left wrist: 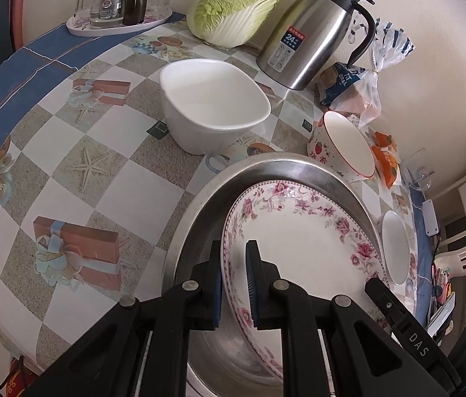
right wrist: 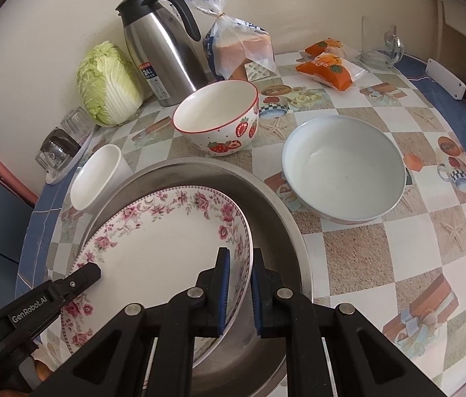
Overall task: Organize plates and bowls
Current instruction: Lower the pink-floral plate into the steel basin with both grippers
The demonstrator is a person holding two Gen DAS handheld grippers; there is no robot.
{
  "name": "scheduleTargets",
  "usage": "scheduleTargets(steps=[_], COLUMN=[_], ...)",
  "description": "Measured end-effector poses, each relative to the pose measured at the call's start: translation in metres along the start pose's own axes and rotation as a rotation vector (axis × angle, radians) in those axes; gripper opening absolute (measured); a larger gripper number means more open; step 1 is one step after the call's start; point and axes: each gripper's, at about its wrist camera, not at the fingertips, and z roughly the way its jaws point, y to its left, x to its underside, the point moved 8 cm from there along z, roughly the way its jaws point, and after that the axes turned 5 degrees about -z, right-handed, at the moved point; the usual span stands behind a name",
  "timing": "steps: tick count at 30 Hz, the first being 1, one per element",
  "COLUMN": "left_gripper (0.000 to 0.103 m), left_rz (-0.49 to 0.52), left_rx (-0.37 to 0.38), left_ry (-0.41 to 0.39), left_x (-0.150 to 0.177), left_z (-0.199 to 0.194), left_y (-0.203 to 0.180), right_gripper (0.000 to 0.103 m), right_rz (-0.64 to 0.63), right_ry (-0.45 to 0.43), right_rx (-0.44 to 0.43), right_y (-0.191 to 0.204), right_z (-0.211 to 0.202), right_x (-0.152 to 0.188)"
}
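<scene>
A: What lay around the left hand-held gripper (left wrist: 234, 284), biggest first?

B: The counter (left wrist: 67, 172) under its checked cloth, then the steel basin (left wrist: 286, 172) directly beneath the hand-held gripper. The floral plate (left wrist: 299, 231) sat tilted inside the basin, its near rim pinched between the blue pads, so the gap was narrow and holding the plate.

A: And the right hand-held gripper (right wrist: 240, 289)?

B: Clamped just as narrowly on the opposite rim of the same floral plate (right wrist: 153, 248), with the basin wall (right wrist: 279, 218) just beside its outer finger.

A: The bowls?

B: Ahead and right of the right hand-held gripper stood the wide white bowl (right wrist: 343, 168). Straight ahead, past the basin, was the strawberry bowl (right wrist: 219, 119), with the smaller white bowl (right wrist: 100, 175) ahead to the left, touching the basin's rim.

A: Behind those?

B: A steel thermos jug (right wrist: 163, 53), a napa cabbage (right wrist: 107, 82) and a bag of bread (right wrist: 236, 49) against the wall.
</scene>
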Motion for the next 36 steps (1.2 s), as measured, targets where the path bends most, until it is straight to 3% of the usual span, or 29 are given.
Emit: scheduleTargets(steps=[21,36], left_gripper=[0.016,0.017], left_rz=[-0.003,-0.006], left_rx=[-0.044,-0.057], left_ry=[0.099,0.101], left_x=[0.014,0.014], left_z=[0.015,0.017], left_y=[0.003,0.004], right_gripper=[0.016,0.017], right_rz=[0.014,-0.003], right_ry=[0.084,0.095], right_rx=[0.015,0.033], right_y=[-0.009,-0.008], right_z=[0.017,0.02], right_x=[0.016,0.019])
